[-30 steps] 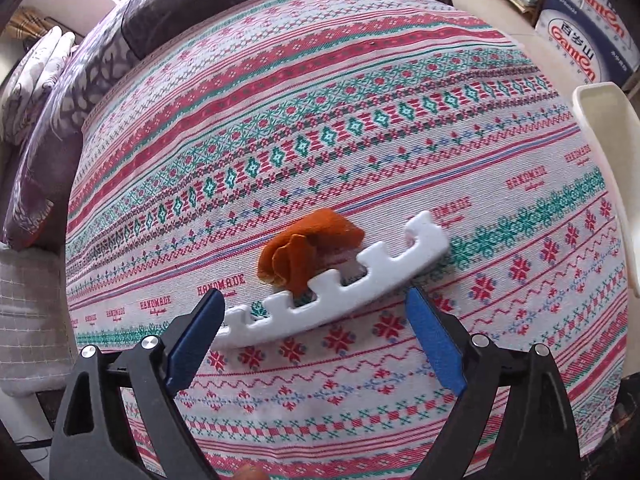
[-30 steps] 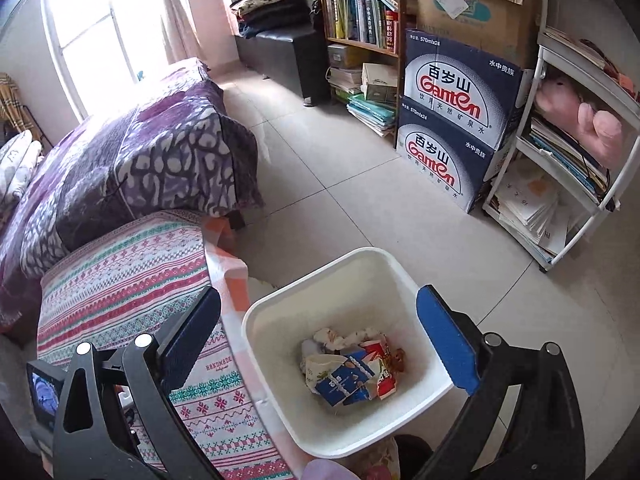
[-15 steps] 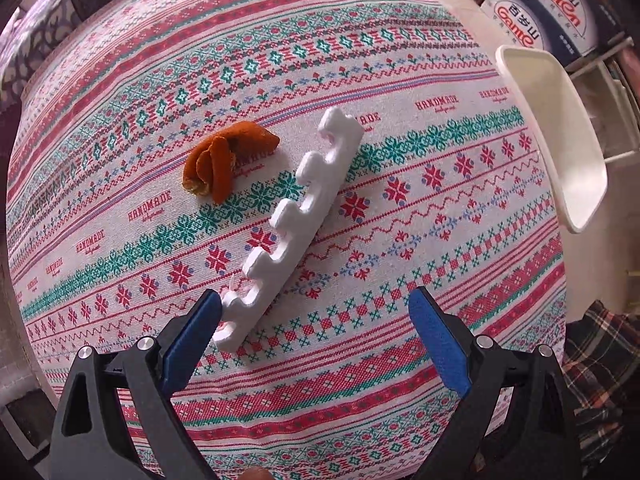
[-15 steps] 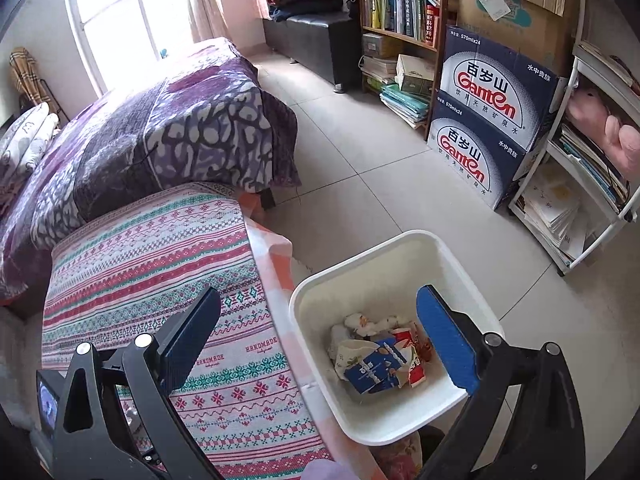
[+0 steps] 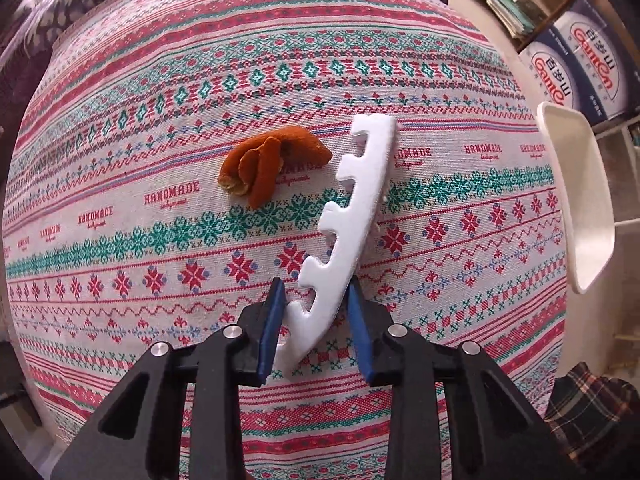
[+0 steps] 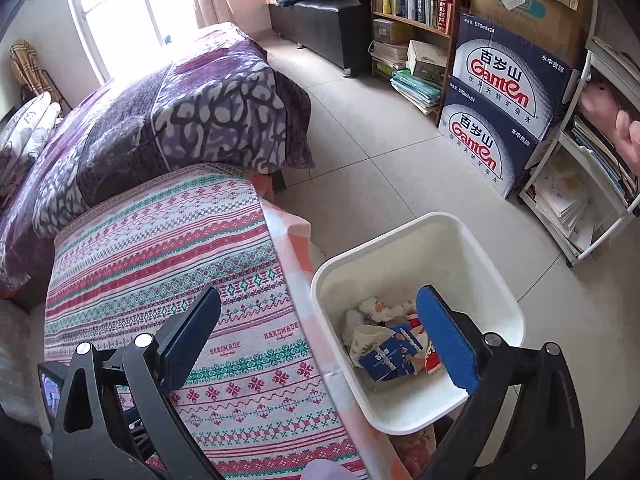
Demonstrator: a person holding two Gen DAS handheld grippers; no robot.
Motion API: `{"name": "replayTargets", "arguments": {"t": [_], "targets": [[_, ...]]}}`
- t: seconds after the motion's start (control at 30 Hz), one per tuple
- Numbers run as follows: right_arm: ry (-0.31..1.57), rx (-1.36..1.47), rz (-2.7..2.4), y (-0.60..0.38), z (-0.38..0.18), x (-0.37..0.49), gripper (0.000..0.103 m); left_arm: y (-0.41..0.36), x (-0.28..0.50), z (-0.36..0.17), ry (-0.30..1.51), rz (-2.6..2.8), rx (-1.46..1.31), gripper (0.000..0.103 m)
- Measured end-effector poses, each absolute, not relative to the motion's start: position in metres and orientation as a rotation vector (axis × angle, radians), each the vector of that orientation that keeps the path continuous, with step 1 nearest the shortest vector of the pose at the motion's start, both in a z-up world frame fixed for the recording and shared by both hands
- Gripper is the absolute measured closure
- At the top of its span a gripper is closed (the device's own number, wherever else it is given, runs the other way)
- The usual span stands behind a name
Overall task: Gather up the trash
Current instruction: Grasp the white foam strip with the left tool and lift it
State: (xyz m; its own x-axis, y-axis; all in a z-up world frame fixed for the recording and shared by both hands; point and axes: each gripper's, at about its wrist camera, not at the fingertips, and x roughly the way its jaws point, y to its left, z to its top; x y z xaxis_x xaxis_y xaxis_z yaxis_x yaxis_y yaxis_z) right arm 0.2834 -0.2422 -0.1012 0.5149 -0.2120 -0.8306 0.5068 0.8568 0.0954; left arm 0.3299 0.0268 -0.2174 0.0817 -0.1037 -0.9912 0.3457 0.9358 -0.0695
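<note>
A white notched foam strip [image 5: 360, 200] lies on the patterned tablecloth [image 5: 200, 80], running away from me. My left gripper [image 5: 316, 300] points down at it, jaws closing on its near end with the blue pads [image 5: 272, 328] pressing both sides. An orange peel [image 5: 272, 164] sits just left of the strip, untouched. My right gripper [image 6: 318, 300] hangs open and empty over the table's edge. Beyond it, the white trash bin [image 6: 492, 280] on the floor holds several wrappers and crumpled papers [image 6: 388, 344].
The bin's rim [image 5: 576, 200] shows past the table's right edge. Blue water cartons [image 6: 500, 92], a bookshelf [image 6: 412, 4] and a white rack [image 6: 592, 184] line the far side. A bed with a purple blanket [image 6: 180, 112] stands behind the table.
My left gripper has come over the foam strip's near end and shut on it. The right gripper has drifted left, so more of the table shows and the bin sits further right.
</note>
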Motion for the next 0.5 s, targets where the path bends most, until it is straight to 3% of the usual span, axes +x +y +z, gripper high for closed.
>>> {"name": "replayTargets", "arguments": {"t": [0.33, 0.5], "targets": [[0.993, 0.255, -0.354, -0.186, -0.129, 0.301, 0.009, 0.095, 0.299, -0.083, 1.140, -0.328, -0.077, 0.081], [1.037, 0.129, -0.189, -0.130, -0.153, 0.312, 0.009, 0.110, 0.291, -0.044, 0.993, -0.223, -0.120, 0.081]]}}
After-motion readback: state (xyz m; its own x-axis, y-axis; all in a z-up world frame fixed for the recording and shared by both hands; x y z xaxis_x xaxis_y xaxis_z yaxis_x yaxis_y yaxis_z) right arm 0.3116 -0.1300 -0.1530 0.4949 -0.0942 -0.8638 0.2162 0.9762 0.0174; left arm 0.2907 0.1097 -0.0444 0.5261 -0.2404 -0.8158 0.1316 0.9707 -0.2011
